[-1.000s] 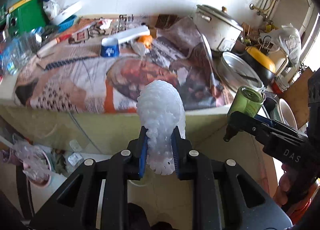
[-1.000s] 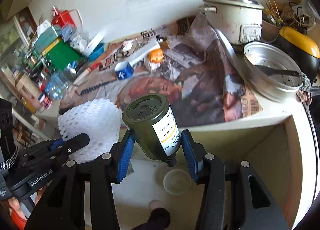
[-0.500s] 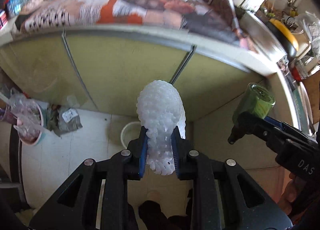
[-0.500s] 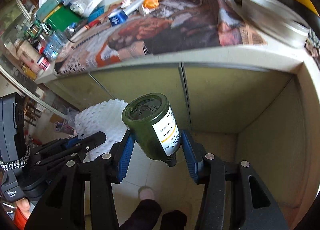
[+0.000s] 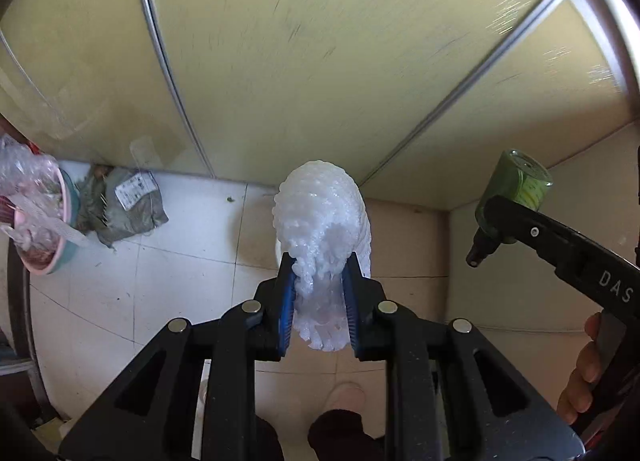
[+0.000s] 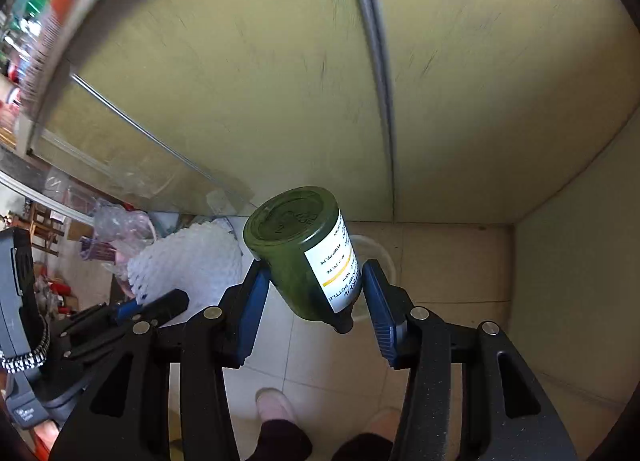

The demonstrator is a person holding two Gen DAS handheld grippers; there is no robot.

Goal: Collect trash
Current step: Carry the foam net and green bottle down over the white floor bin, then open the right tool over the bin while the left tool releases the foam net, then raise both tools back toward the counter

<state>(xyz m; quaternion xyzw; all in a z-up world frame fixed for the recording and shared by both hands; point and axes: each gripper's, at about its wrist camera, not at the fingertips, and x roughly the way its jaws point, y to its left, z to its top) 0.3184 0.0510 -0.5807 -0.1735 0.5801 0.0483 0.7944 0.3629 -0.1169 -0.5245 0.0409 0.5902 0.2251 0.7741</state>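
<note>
My left gripper [image 5: 319, 281] is shut on a white foam net sleeve [image 5: 322, 217], held above the tiled floor in front of the yellow cabinet doors. The sleeve also shows in the right wrist view [image 6: 188, 261]. My right gripper [image 6: 312, 289] is shut on a dark green bottle [image 6: 300, 253] with a white label, base pointing forward and black neck toward the gripper. The bottle also shows at the right of the left wrist view [image 5: 512, 197]. A pale round bin [image 6: 378, 257] stands on the floor below, mostly hidden behind the bottle and the sleeve.
Yellow cabinet doors [image 5: 320, 61] fill the upper view, with a side wall [image 6: 576, 281] at the right. A pink basin [image 5: 40, 229] with plastic bags and a grey crumpled package [image 5: 124, 205] lie on the floor at the left. The person's slippered feet [image 6: 276, 409] are below.
Both grippers have dropped and tilted down from the cluttered countertop toward the floor by the cabinet. Each keeps its hold on its item.
</note>
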